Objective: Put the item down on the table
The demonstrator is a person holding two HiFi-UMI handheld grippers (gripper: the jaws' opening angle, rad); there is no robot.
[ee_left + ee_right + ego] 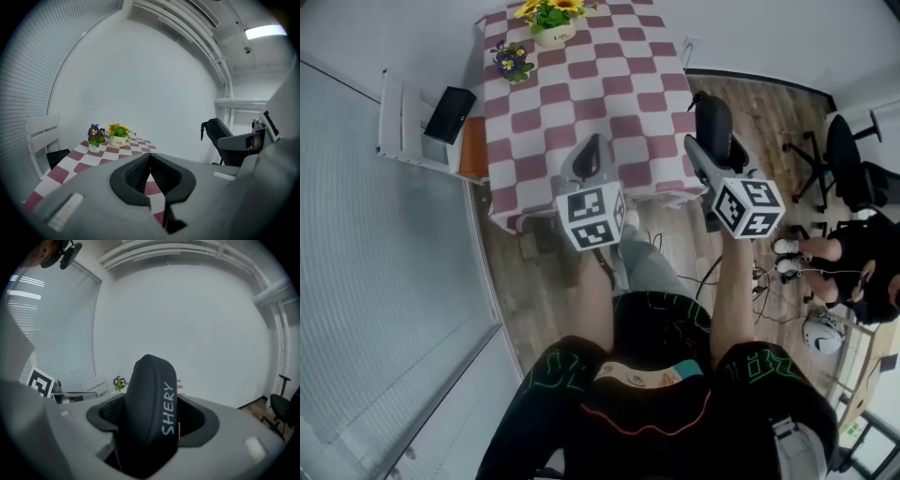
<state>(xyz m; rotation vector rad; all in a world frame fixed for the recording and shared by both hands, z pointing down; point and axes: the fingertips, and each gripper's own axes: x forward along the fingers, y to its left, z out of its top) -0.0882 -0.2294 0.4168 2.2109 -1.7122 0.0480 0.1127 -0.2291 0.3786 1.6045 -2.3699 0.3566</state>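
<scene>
Right gripper (711, 157): clamped on the lower end of the black case (151, 399), held upright at the near right edge of the worktop (581, 89).
Left gripper (150, 176): jaws pressed together, nothing held.
Risk: if released this near the edge, the case could be tipped off the overhanging cloth.
Case appearance: smooth, oblong, rounded top, pale "SHERY" lettering.

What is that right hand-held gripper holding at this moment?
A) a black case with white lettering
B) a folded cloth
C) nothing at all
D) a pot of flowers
A: in the right gripper view, the jaws of the right hand-held gripper are clamped on a black case with white lettering that reads SHERY.
</scene>
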